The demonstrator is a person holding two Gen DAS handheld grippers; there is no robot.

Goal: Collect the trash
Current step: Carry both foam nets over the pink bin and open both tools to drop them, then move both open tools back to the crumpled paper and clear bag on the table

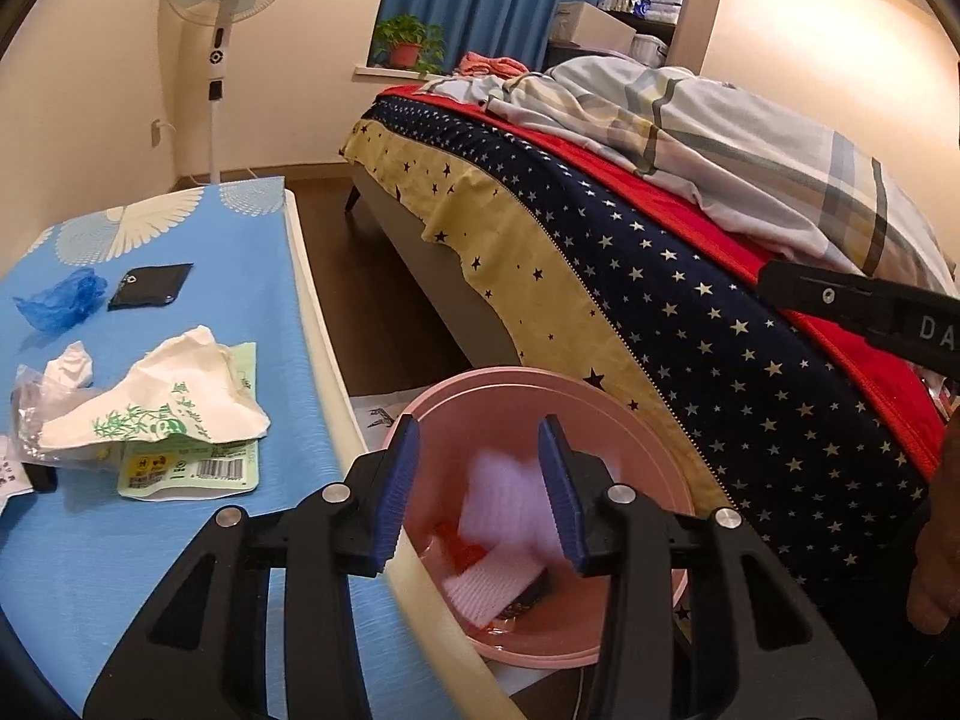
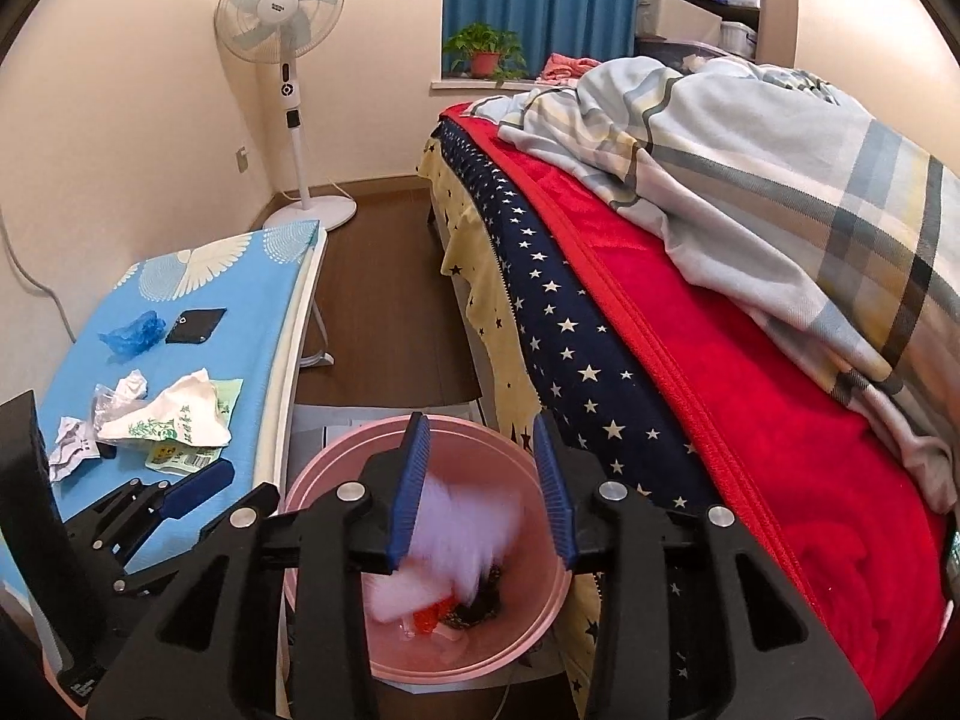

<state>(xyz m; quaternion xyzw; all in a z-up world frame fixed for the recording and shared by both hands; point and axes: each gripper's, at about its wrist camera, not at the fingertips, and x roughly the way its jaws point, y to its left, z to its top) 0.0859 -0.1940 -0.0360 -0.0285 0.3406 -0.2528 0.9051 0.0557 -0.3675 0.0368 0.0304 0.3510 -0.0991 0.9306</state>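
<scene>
From your left wrist camera, your left gripper hangs over the pink bin with its two blue-padded fingers spread apart and nothing between them. Inside the bin a white piece is motion-blurred, so you cannot make out what it is; under it lie a red scrap and something dark that is mostly covered. The bin's near rim is cut off by the gripper body. On the blue table you can count one blue plastic wad, one black pouch, one torn white-and-green wrapper, one crumpled tissue and one clear bag running out of frame at the left edge. Your right gripper shows only as one dark finger at the right edge.

From your right wrist camera, your right gripper also sits above the bin, fingers spread wide. The blurred white piece shows between them but lower, within the bin, touching neither pad clearly. Your left gripper is partly seen at lower left over the table edge. A second crumpled paper appears here, making six loose items on the table.
</scene>
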